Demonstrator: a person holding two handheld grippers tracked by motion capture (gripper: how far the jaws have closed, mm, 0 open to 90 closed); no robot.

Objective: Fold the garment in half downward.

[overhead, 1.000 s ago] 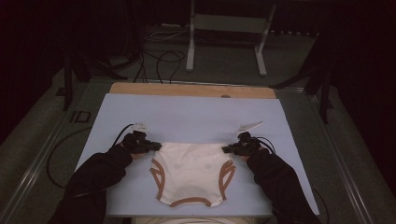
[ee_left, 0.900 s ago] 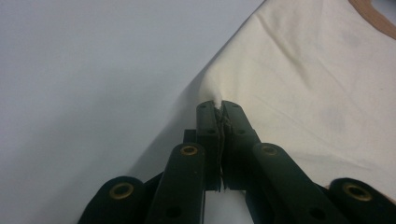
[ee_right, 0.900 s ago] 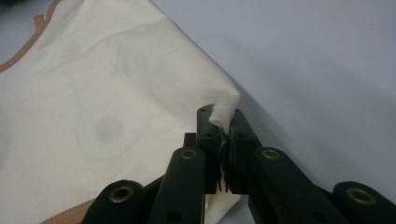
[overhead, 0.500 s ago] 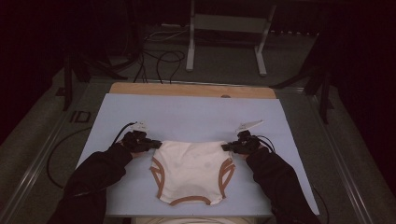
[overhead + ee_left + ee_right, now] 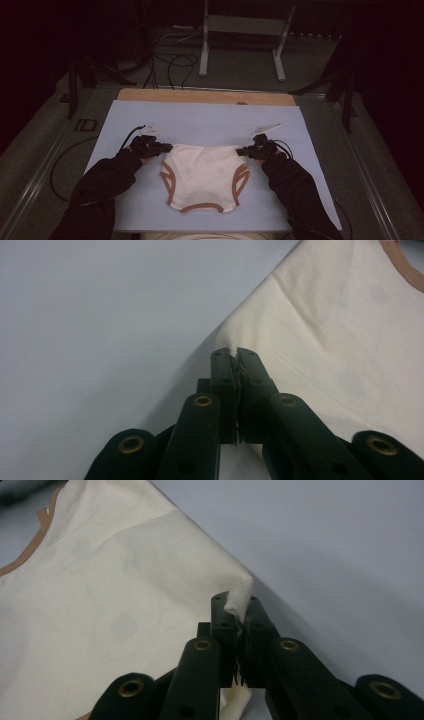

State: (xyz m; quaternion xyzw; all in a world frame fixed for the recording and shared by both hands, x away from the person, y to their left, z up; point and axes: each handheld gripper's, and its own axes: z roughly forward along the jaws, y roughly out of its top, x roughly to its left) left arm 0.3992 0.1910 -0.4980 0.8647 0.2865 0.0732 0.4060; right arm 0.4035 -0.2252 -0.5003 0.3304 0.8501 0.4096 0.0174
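Cream garment pinched at both far corners
Left gripper (image 5: 167, 148) and right gripper (image 5: 240, 151) each clamp the garment (image 5: 202, 175) on the blue mat (image 5: 210, 120), at 9 and 3 o'clock.

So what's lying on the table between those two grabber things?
The cream garment spans the gap; each gripper, left and right, pinches one far corner of it. The high view shows this.
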